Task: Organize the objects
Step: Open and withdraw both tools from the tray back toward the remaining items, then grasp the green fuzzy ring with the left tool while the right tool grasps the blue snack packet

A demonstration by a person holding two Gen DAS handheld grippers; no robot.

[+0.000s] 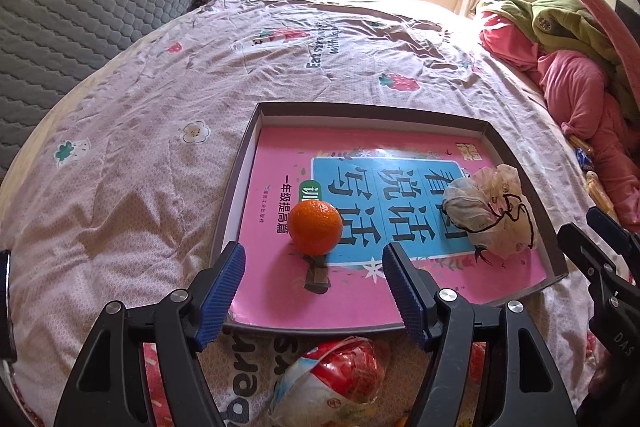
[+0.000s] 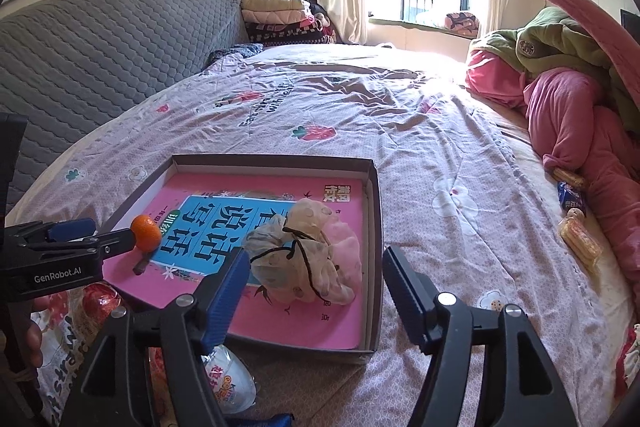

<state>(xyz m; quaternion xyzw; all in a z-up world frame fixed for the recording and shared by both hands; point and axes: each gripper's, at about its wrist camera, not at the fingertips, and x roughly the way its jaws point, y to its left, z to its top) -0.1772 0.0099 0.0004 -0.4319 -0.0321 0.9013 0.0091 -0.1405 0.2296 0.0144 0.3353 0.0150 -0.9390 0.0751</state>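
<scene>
Left wrist view: the left gripper [image 1: 314,273] stands wide with nothing between its blue pads, poised above the near edge of a shallow box [image 1: 516,151] that lies on the bed [image 1: 140,147]. The box floor is covered by a pink workbook [image 1: 280,291]. On it, just ahead of the gripper at 12 o'clock, sits an orange [image 1: 315,227], free of both pads, with a small dark brown scrap [image 1: 317,277] lying just in front of it. At 2 o'clock a crumpled cloth pouch with a black drawstring [image 1: 490,211] rests in the box's right part. Outside the box, at 6 o'clock under the gripper, lies a red-and-white snack bag [image 1: 336,379], not yet put away. The right gripper [image 1: 600,259] shows at the 4 o'clock edge.

Right wrist view: the right gripper [image 2: 316,281] is likewise wide and empty, the pouch [image 2: 304,251] lying in the box [image 2: 374,227] just beyond its left pad, untouched. The left gripper [image 2: 76,239] enters from 9 o'clock, the orange [image 2: 146,227] by its tip. Near 7 o'clock the snack bag [image 2: 98,301] lies outside the box, with a white packet [image 2: 230,383] under the gripper. At 3 o'clock, well apart, small snack packs [image 2: 576,211] lie by the heaped pink bedding [image 2: 568,115].

Judgement: book, orange and pouch look sorted; the loose packets remain, so the task is perhaps midway.
</scene>
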